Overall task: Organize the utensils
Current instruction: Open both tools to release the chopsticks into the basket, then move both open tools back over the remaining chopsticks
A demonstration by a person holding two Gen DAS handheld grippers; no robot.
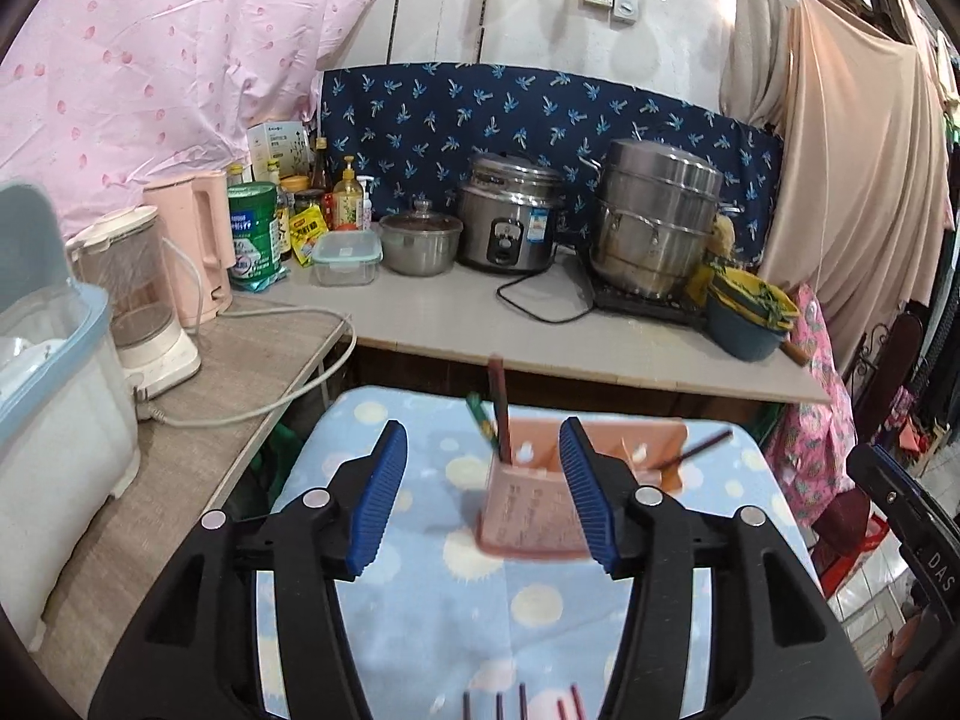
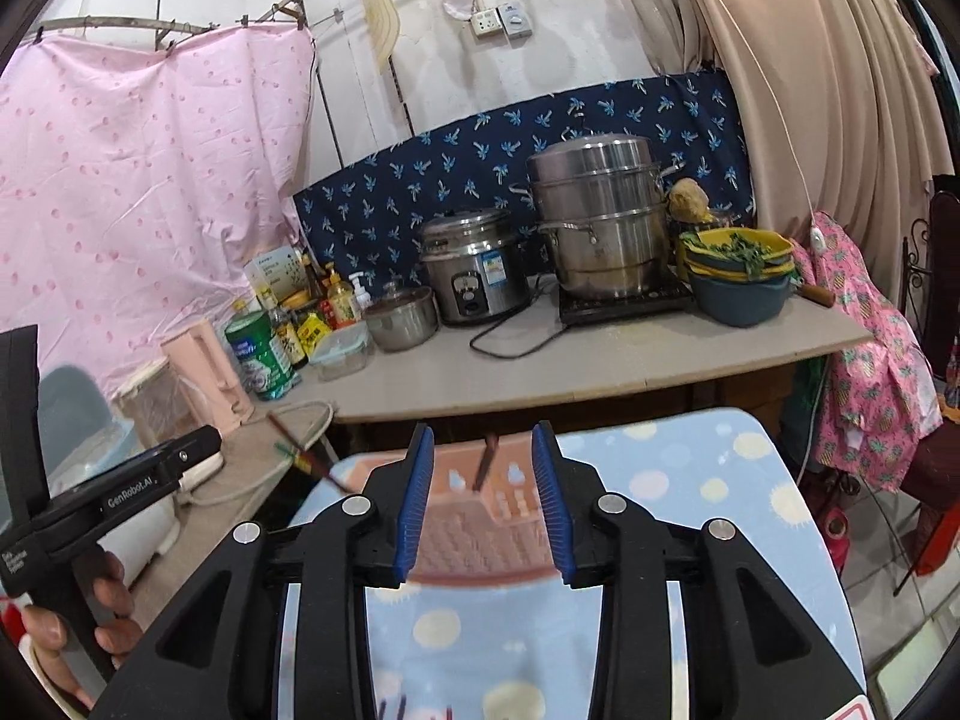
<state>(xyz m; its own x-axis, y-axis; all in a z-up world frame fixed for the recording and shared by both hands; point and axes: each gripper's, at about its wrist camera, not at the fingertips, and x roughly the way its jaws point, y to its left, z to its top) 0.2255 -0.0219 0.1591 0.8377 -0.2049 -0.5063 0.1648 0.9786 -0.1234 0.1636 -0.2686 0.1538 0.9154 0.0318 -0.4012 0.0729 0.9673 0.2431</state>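
Note:
A pink plastic utensil holder (image 1: pixel 534 504) stands on the blue dotted tablecloth (image 1: pixel 528 606); it also shows in the right wrist view (image 2: pixel 480 516). Dark red and green chopsticks (image 1: pixel 497 405) stick up from its left compartment, and one dark chopstick (image 1: pixel 699 450) leans out at the right. My left gripper (image 1: pixel 480 489) is open and empty, just short of the holder. My right gripper (image 2: pixel 483 501) is open and empty, its jaws either side of the holder's front. Several more chopstick ends (image 1: pixel 522 702) lie at the bottom edge on the cloth.
A counter (image 1: pixel 480 312) behind holds a rice cooker (image 1: pixel 510 222), a steel steamer pot (image 1: pixel 654 222), a lidded pot (image 1: pixel 420 243), bottles and a green tin (image 1: pixel 255 234). A side table (image 1: pixel 228 354) at left carries a blender and a pink kettle (image 1: pixel 198 246).

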